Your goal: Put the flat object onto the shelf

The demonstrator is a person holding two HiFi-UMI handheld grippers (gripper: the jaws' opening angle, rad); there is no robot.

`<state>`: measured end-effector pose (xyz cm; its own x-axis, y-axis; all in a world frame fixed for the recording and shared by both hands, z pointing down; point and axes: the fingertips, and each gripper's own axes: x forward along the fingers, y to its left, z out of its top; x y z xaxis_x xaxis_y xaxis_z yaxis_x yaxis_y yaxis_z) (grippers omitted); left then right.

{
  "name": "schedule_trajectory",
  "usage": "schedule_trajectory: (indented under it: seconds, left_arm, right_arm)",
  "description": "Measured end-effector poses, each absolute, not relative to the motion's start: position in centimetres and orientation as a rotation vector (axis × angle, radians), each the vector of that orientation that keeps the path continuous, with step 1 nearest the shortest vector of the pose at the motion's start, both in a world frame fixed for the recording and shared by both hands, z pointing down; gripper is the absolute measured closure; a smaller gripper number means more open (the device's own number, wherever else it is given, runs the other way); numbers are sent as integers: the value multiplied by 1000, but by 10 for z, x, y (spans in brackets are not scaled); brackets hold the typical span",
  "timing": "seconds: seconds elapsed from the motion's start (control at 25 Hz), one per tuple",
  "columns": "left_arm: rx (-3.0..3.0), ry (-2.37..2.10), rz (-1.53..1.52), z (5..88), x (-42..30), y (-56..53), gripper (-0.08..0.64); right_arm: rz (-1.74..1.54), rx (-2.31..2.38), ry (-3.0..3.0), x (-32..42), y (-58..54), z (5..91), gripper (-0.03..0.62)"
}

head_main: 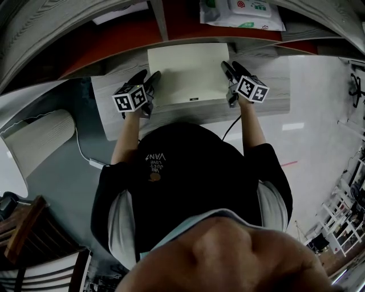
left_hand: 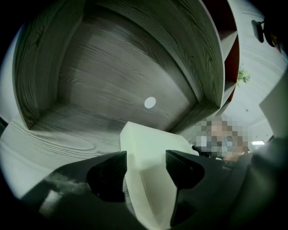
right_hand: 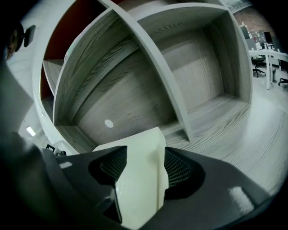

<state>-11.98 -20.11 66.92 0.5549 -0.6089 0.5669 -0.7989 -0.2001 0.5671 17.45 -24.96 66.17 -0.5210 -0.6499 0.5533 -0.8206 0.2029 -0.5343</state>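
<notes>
**Flat box resting on the shelf**

I see the flat box lying on the grey shelf board. My left gripper and right gripper straddle its ends, jaws parted, not pinching. The white packets on the shelf above are cut off by the frame edge

A grey wood-grain shelf carries a flat cream object, which lies flat on the middle of its front board with its far edge toward the dividers. At 12 to 1 o'clock from it, in the red-backed compartment behind, lie white packets with green print.
</notes>
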Motion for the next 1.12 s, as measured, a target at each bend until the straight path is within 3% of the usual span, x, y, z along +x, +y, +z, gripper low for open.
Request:
schedule_trajectory:
  seconds: [0.28, 1.12]
  left_arm:
    - [1845, -1048, 259, 682, -116, -201, 249]
    - [1800, -1001, 271, 695, -107, -203, 261]
  right_arm:
    - [1342, 1297, -2233, 165, -249, 679, 314]
    - [1383, 1279, -2198, 161, -242, 694, 341]
